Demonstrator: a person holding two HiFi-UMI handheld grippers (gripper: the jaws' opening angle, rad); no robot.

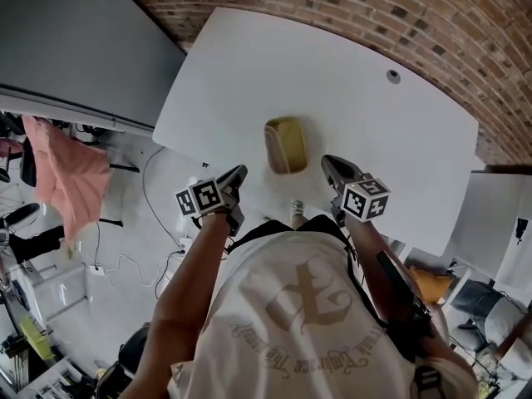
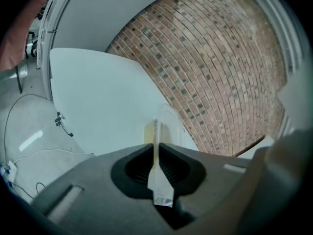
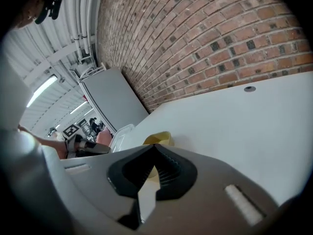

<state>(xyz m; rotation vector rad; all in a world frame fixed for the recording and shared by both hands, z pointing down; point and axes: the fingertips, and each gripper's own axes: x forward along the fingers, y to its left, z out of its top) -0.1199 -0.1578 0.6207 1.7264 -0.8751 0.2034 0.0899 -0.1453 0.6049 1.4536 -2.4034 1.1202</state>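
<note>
A small clear plastic box with a yellow thing inside (image 1: 285, 145) lies on the white table (image 1: 249, 73), between my two grippers. My left gripper (image 1: 235, 173) hovers at the table's near edge, just left of the box, jaws shut with nothing between them. In the left gripper view the box (image 2: 165, 125) sits just beyond the closed tips (image 2: 155, 143). My right gripper (image 1: 328, 161) is just right of the box, also shut and empty. In the right gripper view the yellow thing (image 3: 157, 139) shows past the tips (image 3: 154, 147), and the left gripper (image 3: 85, 146) beyond it.
A brick wall (image 1: 399, 15) runs along the table's far side. The tabletop has a round cable hole (image 1: 393, 76) at the far right. A grey panel (image 1: 75, 40) stands at the left, with a pink cloth (image 1: 71, 181) and floor cables (image 1: 125, 264) below it.
</note>
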